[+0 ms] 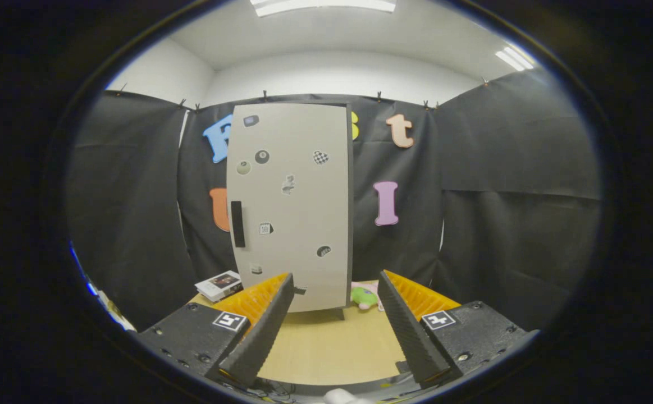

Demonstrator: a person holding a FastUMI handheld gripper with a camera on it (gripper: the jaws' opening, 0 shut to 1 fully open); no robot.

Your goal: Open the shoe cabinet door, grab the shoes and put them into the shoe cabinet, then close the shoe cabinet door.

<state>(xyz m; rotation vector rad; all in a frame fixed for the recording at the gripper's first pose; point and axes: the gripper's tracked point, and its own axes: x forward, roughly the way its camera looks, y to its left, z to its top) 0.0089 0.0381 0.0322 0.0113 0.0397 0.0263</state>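
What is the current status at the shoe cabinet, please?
Hand-held gripper open, holding nothing, above the table. Shoe cabinet ahead, door shut, handle untouched. Shoes beside the cabinet's base. Nothing in the way.

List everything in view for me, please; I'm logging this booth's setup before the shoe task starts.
shoe cabinet: one, pale grey, upright on the table beyond the jaws, door closed.
door handle: one, black, vertical bar near the door's left edge.
stickers: several, mixed colours, scattered over the door.
shoes: count unclear, pink and green, on the table right of the cabinet's base.
booklet: one, white with a dark picture, on the table left of the cabinet.
table: one, light wood, under everything.
ceiling lights: two, white, overhead.
gripper: one, jaws open, nothing between them, short of the cabinet.
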